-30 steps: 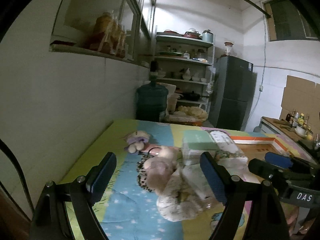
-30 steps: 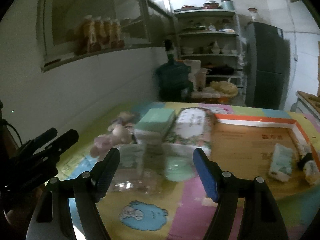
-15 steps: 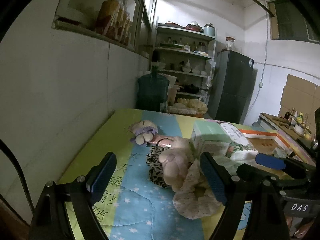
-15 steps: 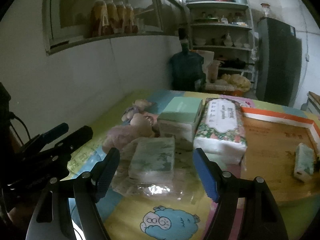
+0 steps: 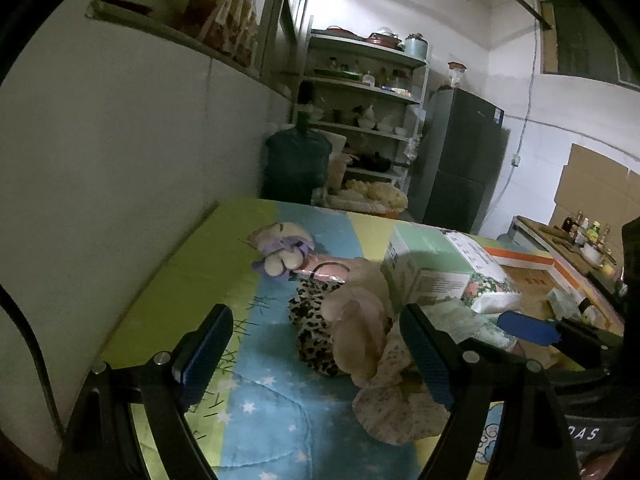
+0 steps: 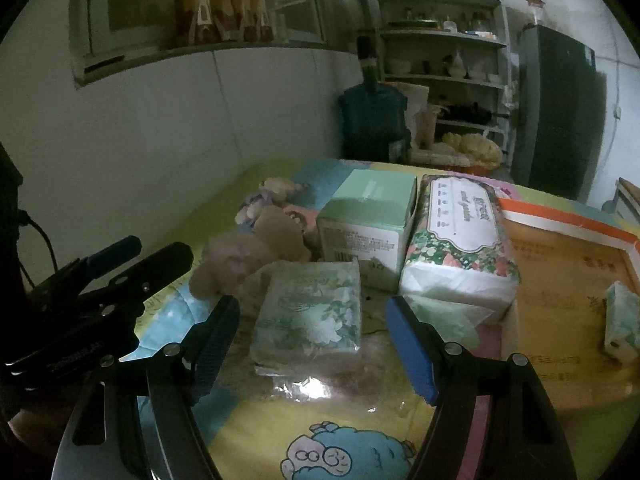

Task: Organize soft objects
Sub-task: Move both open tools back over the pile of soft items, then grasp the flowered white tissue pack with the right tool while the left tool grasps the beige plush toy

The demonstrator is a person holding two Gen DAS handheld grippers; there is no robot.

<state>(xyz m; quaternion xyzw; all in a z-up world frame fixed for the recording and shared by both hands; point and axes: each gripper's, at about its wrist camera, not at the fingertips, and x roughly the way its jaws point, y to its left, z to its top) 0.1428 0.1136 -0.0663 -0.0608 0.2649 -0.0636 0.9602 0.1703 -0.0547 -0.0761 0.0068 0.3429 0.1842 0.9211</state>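
**Hovering over a heap of soft things, both grippers spread wide**

Hanging above a colourful cartoon-print play mat [image 5: 280, 412], with the black left gripper with blue finger pads [image 5: 316, 352] spread wide and grasping nothing. Framing, between its pads, a pale pink plush toy [image 5: 356, 332] lying on a leopard-print fabric piece [image 5: 308, 344], with a cream floral cloth [image 5: 396, 408] draped just below and touching the plush. Showing farther back a small purple-and-cream stuffed toy [image 5: 280, 252] lying apart from the heap, near a pink flat packet [image 5: 328, 270].

Holding the black right gripper with blue finger pads [image 6: 314, 344] likewise released and empty, low over a green floral-print pack of tissues in clear wrap [image 6: 310, 316]. Resting that pack on crinkled transparent plastic [image 6: 320, 388], just in front of a mint-green cardboard box [image 6: 370, 220]. Standing beside the box and touching it, a flower-patterned soft pack of white tissues [image 6: 460, 244]. Lying to the right, a shallow tan cardboard tray with an orange rim [image 6: 568, 220], with a small green tissue packet [image 6: 622, 320] inside near its right edge. Peeking in at the left of the right wrist view, the left gripper, near the plush.
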